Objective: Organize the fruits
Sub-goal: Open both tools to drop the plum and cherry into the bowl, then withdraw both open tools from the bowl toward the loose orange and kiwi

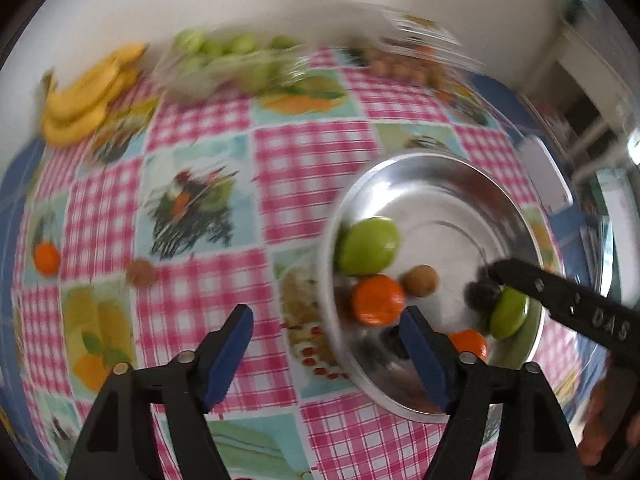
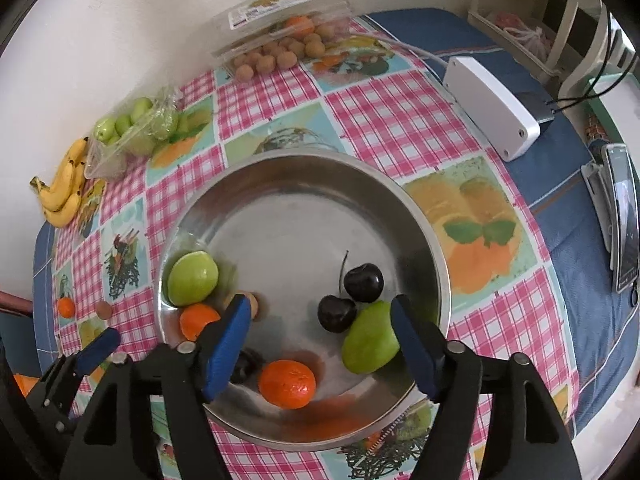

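Fruits in steel bowl (image 2: 280, 184): guavas, oranges, cherries (image 2: 362, 282), both grippers' jaws spread, empty.

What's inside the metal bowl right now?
The metal bowl holds two green fruits, two oranges, two dark cherries and a small brown fruit; another dark fruit is partly hidden.

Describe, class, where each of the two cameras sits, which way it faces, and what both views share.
Left wrist: on the left gripper, low over the tablecloth, facing the wall; its open blue fingers show, and the right gripper enters at right.
Right wrist: on the right gripper, above the steel bowl, looking down into it; its open fingers show, the left gripper at lower left.
Shared: bowl, bananas.
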Available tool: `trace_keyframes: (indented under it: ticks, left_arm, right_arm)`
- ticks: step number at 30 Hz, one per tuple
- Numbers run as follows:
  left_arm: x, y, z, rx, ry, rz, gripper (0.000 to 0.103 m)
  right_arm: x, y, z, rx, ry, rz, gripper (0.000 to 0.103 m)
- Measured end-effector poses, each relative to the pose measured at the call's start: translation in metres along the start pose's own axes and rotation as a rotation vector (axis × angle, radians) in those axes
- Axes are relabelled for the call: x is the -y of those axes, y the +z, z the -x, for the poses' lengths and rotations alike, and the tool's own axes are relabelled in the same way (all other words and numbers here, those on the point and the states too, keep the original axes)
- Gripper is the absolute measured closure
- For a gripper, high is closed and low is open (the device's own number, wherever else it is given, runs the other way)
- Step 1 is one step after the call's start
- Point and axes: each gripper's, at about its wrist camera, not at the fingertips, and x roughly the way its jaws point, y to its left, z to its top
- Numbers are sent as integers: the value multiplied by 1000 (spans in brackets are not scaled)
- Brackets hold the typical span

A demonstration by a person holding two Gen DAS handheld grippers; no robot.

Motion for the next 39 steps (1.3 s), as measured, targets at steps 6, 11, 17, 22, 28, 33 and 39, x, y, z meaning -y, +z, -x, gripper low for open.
trace_keyframes:
  ticks: [6,11,17,22,28,33,39]
  left_arm:
    - [-38,-3,8,35,11,156,9]
    - [-62,-8,13,61,30,240,5]
    - [-87,-18,21,74,50,297,0]
    - [-95,-20,23,91,85,311,0]
    - [-99,-20,21,82,81,323,0]
    - [-104,-19,22,82,83,323,0]
    - [-120,-16,31,108,135,318,0]
  right_arm:
    - [-4,-5,-3,-15,-3,13,27]
    - [-18,-9,1,-12,28,41,27]
    - [-38,-19,8,7,47,97,25]
    - [-46,-24,6,22,35,133,13]
    - [-48,-25,3,26,28,145,6]
    - [-49,-24,1,29,20,148,6]
    - [-59,-25,-4,17,30,148,6]
